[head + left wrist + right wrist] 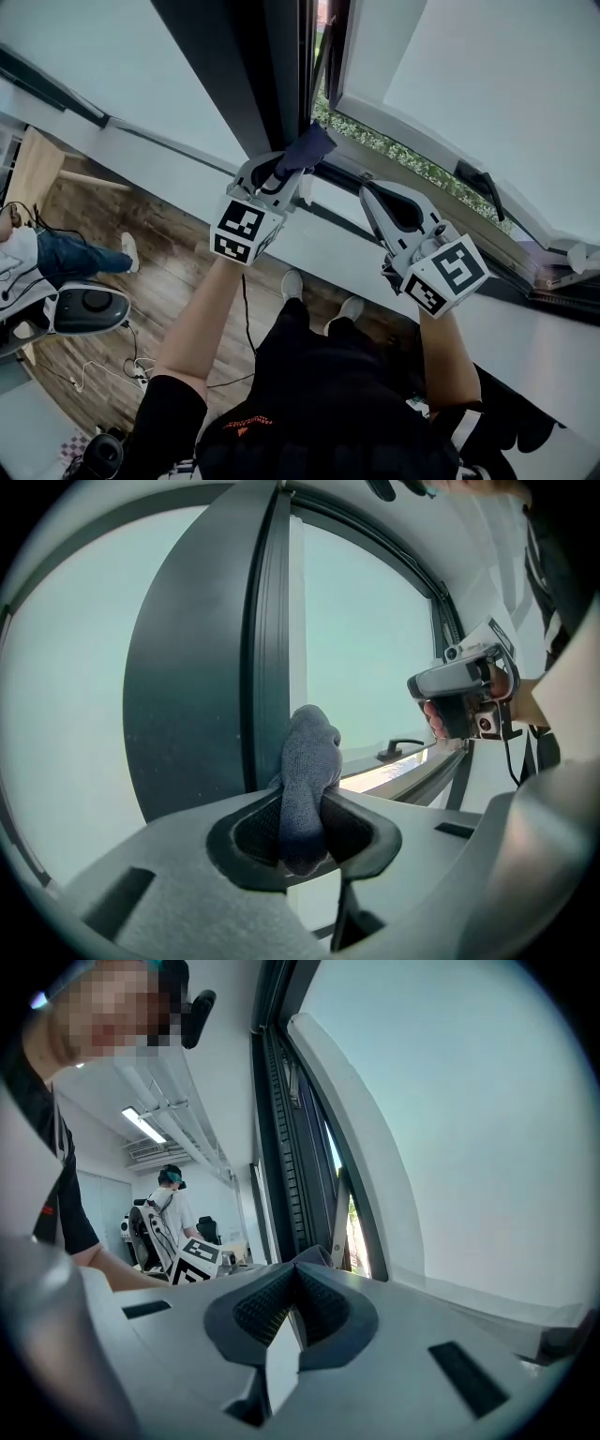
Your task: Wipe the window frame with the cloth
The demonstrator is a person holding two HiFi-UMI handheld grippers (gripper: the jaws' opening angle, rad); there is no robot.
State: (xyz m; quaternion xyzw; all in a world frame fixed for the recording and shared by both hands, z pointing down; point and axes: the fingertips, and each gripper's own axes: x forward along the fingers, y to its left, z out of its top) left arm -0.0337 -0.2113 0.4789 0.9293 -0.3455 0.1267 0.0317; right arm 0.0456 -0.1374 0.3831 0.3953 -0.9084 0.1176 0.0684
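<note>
**A:** What is at the left?

**B:** The left hand-held gripper [284, 174], held up at the dark window frame [267, 75], with the wooden floor [169, 272] far below it. Its jaws are clenched on a grey-blue cloth [307, 148].

**A:** How does the cloth sit in it?

**B:** One fold is pinched between the two pads. The rest bulges out past the jaw tips as a rounded wad. In the left gripper view the wad overlaps the edge of the frame's upright post. I cannot tell whether it presses on the post or sits just beside it.

**A:** And to the right of that?

**B:** The right hand-held gripper [373, 195] is near the left one but apart from it, below the open white sash [366, 56]. Its jaws are closed on each other with nothing between them.

**A:** Does it touch the cloth?

**B:** No, the cloth is only in the left one, and there is bare frame between the cloth and the right jaws.

**A:** And the far right?

**B:** Greenery [375, 141] shows through the gap under the sash, and a dark handle [480, 178] sits on the sash.
</note>
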